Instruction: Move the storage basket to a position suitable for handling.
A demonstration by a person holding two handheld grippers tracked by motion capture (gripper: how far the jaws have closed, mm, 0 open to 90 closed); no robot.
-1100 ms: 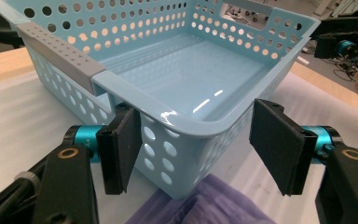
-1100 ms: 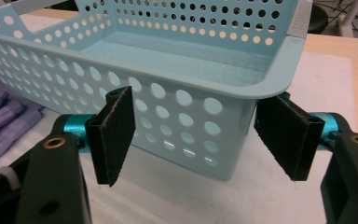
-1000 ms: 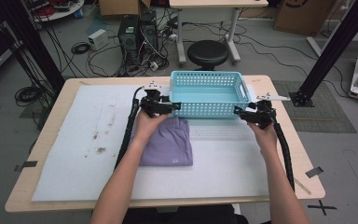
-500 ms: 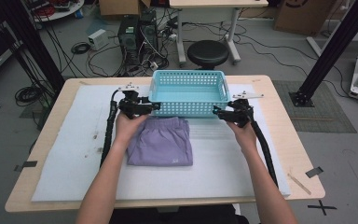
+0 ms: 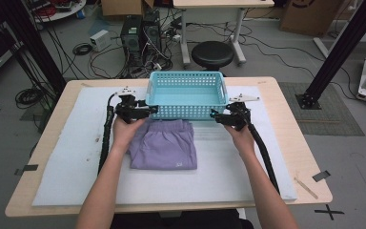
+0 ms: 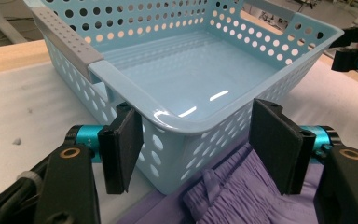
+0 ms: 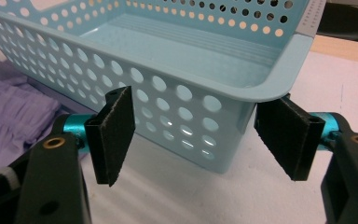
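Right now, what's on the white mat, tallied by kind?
Light blue perforated basket: 1
Folded purple garment: 1
Handheld claws, one at each near corner of the basket, left and right: 2
Total: 4

One light-blue perforated basket (image 5: 187, 95) sits on the surface (image 5: 286, 143), toward twelve o'clock. One folded purple garment (image 5: 164, 145) lies at its six o'clock side. Two claws are at work: the left claw (image 5: 147, 110) at the basket's nine o'clock corner, the right claw (image 5: 219, 117) at its three o'clock corner. One white mat (image 5: 66, 162) covers the surface. Beyond it stands one black stool (image 5: 212, 55).
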